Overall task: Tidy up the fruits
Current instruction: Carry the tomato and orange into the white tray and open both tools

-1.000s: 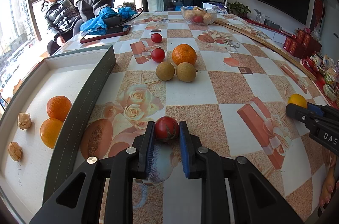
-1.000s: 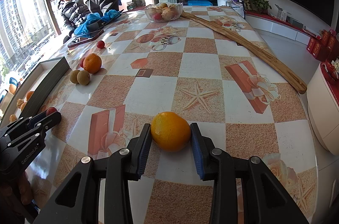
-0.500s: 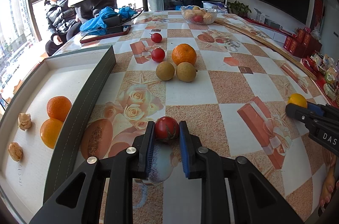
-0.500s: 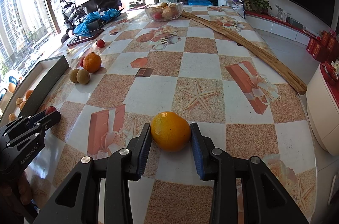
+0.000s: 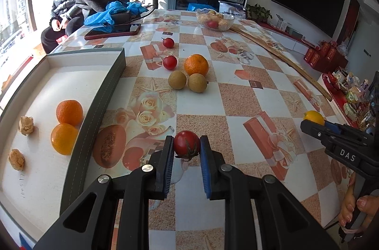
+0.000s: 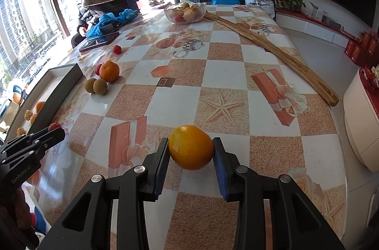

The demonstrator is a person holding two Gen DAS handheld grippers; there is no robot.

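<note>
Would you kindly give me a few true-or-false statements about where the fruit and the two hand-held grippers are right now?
1. The left hand-held gripper is shut on a small tomato. True.
2. The right hand-held gripper is open and holds nothing. False: it is shut on a yellow-orange citrus fruit.
3. Two oranges lie inside the box. True.
4. The glass bowl at the far end of the table is empty. False: it holds fruit.
5. Two brown round fruits sit beside an orange on the table. True.
</note>
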